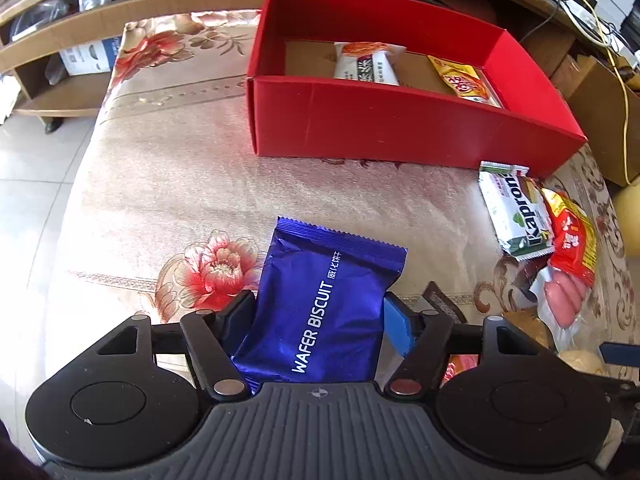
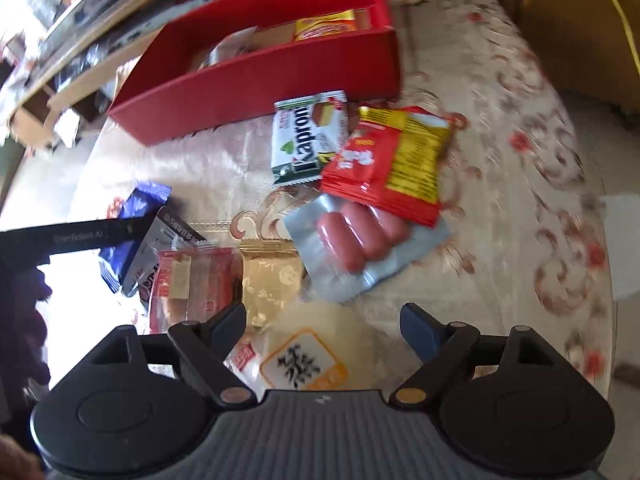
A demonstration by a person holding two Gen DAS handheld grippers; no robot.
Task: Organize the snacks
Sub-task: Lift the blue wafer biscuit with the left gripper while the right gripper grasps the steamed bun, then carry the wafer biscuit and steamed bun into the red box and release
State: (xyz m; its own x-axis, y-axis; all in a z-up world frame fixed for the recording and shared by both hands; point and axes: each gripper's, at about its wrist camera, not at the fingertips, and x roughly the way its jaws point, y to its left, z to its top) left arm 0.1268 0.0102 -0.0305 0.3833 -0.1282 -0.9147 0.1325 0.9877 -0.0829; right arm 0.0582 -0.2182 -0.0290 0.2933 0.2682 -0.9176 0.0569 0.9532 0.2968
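The left hand-held gripper [image 1: 320, 320], low over the floral worktop [image 1: 168, 184], pinches one blue wafer biscuit pack [image 1: 320, 304] short of the red box [image 1: 400, 128] holding two packets, while the right hand-held gripper [image 2: 323, 322] hovers with fingers spread wide and nothing between them above one sausage pack [image 2: 360, 240], one green Kapron packet [image 2: 308, 136] and one red-yellow sachet [image 2: 396, 164].

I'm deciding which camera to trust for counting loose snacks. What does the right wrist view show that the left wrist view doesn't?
Only the right wrist view shows the gold packet, the red-and-clear packet beside it, and the white packet under the open right gripper.

Only the left wrist view shows the left gripper shut on the blue wafer biscuit pack and more of the red box's floor.

Both show the red box, the Kapron packet, the red-yellow packet and the sausage pack.
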